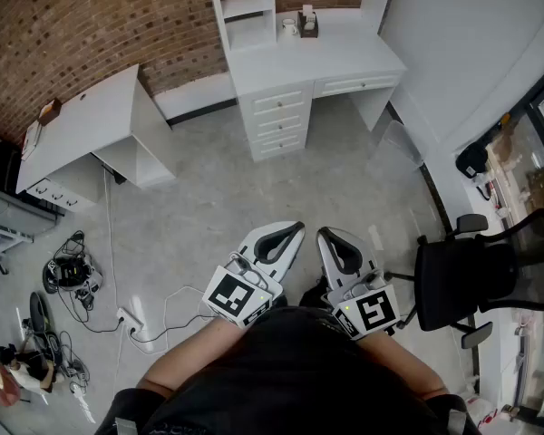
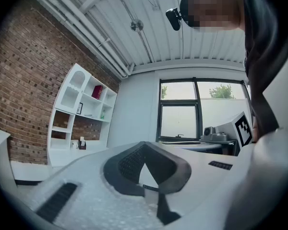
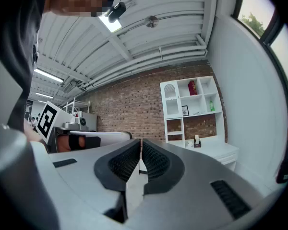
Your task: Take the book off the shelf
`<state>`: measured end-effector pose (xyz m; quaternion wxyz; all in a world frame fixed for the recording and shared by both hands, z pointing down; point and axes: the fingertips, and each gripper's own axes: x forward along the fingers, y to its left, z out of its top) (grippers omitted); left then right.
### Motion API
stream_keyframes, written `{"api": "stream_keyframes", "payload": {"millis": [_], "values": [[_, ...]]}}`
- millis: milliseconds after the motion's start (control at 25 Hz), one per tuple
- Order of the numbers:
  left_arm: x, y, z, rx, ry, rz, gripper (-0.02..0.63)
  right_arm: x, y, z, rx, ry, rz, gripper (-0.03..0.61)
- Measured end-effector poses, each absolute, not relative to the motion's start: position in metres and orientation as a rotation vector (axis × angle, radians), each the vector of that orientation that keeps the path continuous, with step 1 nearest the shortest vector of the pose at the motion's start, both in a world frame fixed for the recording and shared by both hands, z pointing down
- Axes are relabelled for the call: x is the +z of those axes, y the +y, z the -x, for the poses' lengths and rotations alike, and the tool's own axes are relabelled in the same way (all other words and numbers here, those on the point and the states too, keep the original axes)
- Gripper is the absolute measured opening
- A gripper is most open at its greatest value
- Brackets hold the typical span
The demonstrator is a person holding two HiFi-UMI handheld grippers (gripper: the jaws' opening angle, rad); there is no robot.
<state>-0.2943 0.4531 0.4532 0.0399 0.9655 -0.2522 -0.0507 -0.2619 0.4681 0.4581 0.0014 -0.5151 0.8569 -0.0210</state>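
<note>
While you hold both grippers level and close to your body, the red book stands far across the room on the white shelf against the brick wall. It sits in the middle compartment of the top row. Its long axis runs up and down, and a narrow side faces the room. Any title on it is too small to read.

In the left gripper view the book appears up and to the left of the fingers. In the right gripper view it appears up and to the right of them. It is well apart from both.

The left gripper has its tips touching, with nothing held. The right gripper shows only a thin slit between its ribbed black pads, also with nothing held. From the head view, both point toward the white counter under the shelf.

One row below the book are a small framed picture and a green bottle.

The left marker cube and right marker cube carry black-and-white square patterns.
</note>
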Motion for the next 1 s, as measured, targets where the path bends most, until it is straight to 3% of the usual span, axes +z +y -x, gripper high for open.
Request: {"api": "stream_keyframes", "payload": {"millis": [320,1000], "values": [[0.455,0.429,0.241,-0.138,-0.757,-2.972,0.008,0.457,0.447,0.208,-0.050,2.661,1.636,0.025],[0.446,0.353,0.043,-0.186,-0.713,-2.971,0.008,0.446,0.390,-0.005,-0.008,2.593,1.704,0.026]]}}
